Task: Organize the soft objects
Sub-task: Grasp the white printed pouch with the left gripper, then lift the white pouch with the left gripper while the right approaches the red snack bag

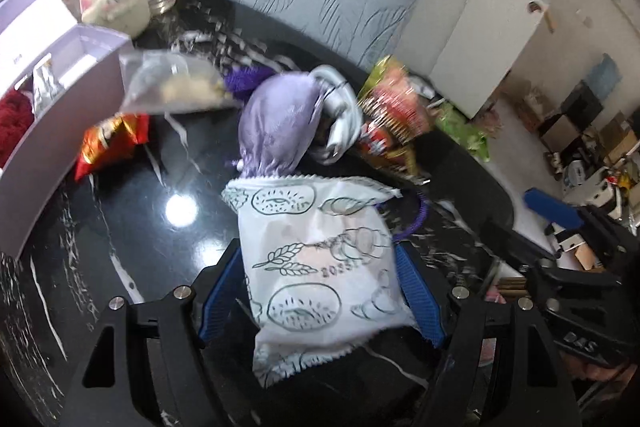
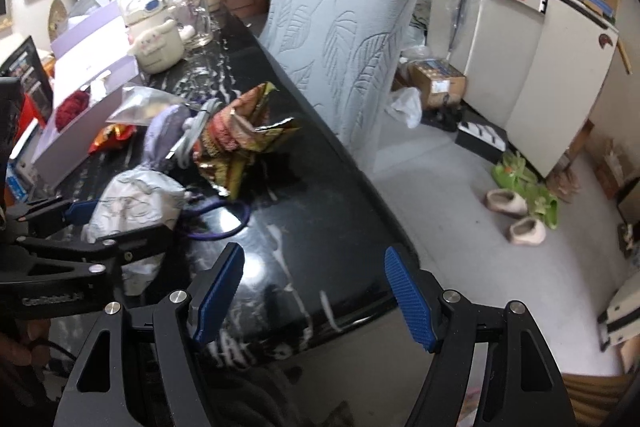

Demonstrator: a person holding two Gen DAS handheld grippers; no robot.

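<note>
Clearly the left gripper point(image 1: 320, 291) has its blue ribbed pads pressed against both sides of a white snack packet point(image 1: 320, 267), a puffy, crinkly pouch printed with bread and wheat outlines and finished with serrated edges; the packet looks lifted just above the black marble table point(image 1: 120, 227). The right gripper point(image 2: 312, 291) is spread wide with nothing between its pads, hanging over the table's near edge. Beyond the held packet lies a lilac satin pouch point(image 1: 276, 123), smooth and gathered at its neck, touching a silvery grey bundle point(image 1: 340, 107), with a glossy red-and-green snack bag point(image 1: 396, 111) just beside them and a purple coiled cord point(image 1: 416, 219) on the stone. To the left stands a lavender box point(image 1: 68, 99) holding something red and woolly, probably where soft things belong. Risks, as I judge them: the slick, air-filled film may squirm out of the grip if squeezed unevenly, a hard pinch could burst it, and swinging it toward the box could knock the clear plastic bag point(image 1: 176, 87) leaning on the box's corner.
</note>
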